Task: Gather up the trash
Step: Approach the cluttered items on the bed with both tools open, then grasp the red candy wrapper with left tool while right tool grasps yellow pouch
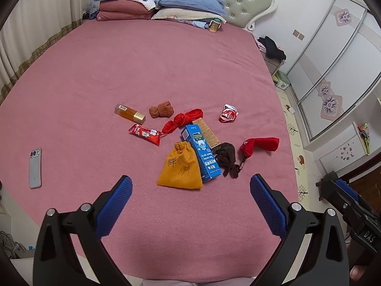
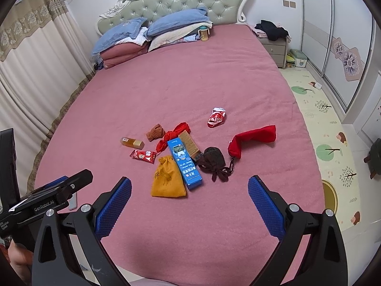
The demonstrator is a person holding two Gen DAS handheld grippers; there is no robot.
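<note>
Pink bed (image 1: 166, 71): clutter mid-bed, trash being crumpled red wrapper (image 1: 228, 113) far right and red snack packet (image 1: 145, 133) left of centre; your left gripper (image 1: 190, 190) and right gripper (image 2: 189, 190) hover spread, empty—approach one wrapper low, sparing pouches.

I'm in a home bedroom. Big bed with pink cover (image 2: 190, 76), tufted headboard (image 2: 190, 2) and stacked pillows (image 2: 152, 33) at 12 o'clock. Nightstand (image 2: 276, 48) and sliding wardrobe (image 2: 345, 47) at 2 o'clock, curtains (image 2: 31, 71) at 10.
</note>
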